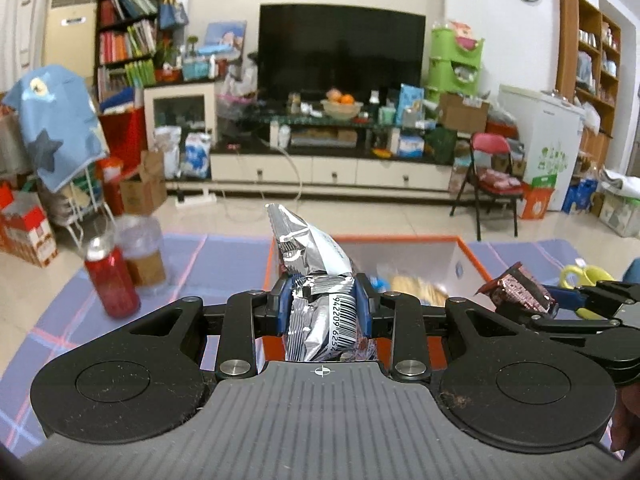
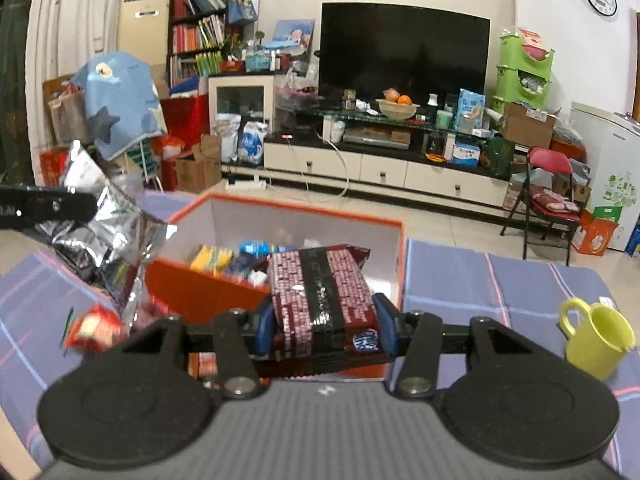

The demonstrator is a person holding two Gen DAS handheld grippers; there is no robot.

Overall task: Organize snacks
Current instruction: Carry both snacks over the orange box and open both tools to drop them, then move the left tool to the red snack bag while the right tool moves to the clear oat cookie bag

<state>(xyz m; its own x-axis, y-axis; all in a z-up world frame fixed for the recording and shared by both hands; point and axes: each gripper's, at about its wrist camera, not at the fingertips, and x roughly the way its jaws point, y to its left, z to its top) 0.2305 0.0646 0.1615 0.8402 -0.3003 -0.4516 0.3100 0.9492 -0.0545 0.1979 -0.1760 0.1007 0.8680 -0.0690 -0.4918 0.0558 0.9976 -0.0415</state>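
My left gripper [image 1: 322,304] is shut on a silver foil snack bag [image 1: 316,276] with a barcode, held upright above the near edge of the orange-rimmed box [image 1: 470,258]. My right gripper [image 2: 325,322] is shut on a dark red patterned snack pack [image 2: 320,288], held over the near wall of the same box [image 2: 304,210]. The box holds several snack packets [image 2: 224,258]. The silver bag also shows at the left of the right wrist view [image 2: 106,224]. The red pack shows at the right of the left wrist view [image 1: 520,288].
A purple checked cloth [image 2: 480,280] covers the table. A yellow-green mug [image 2: 596,340] stands at the right. A red bottle [image 1: 112,284] and a clear jar [image 1: 140,252] stand at the left. A small red snack packet [image 2: 94,330] lies left of the box.
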